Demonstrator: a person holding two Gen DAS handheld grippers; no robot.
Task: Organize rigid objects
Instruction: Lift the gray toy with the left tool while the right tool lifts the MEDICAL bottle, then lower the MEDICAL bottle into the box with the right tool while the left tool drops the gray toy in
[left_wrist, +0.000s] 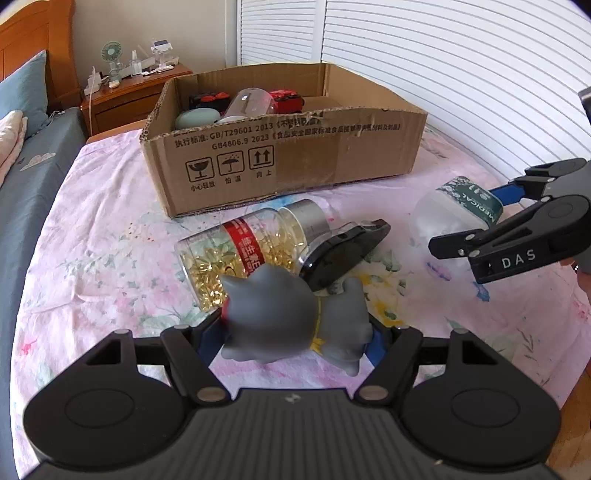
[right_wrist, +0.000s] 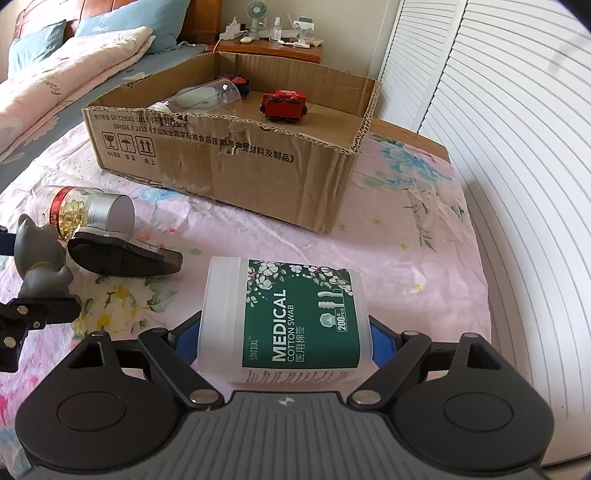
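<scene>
Grey cat figurine (left_wrist: 291, 317) clamped in left hand-held gripper (left_wrist: 291, 332), right hand-held gripper (right_wrist: 284, 332) gripping swab jar (right_wrist: 288, 317)

Daylit bedroom: white louvred closet doors (right_wrist: 517, 147) on the right, an orange-brown wooden nightstand (left_wrist: 129, 96) beside the wooden headboard (left_wrist: 33, 40), cream wall (left_wrist: 147, 26).

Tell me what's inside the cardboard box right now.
Inside the cardboard box: a red toy car, a clear plastic cup on its side, a black-and-red toy, a pale green object. The near wall hides some floor.
</scene>
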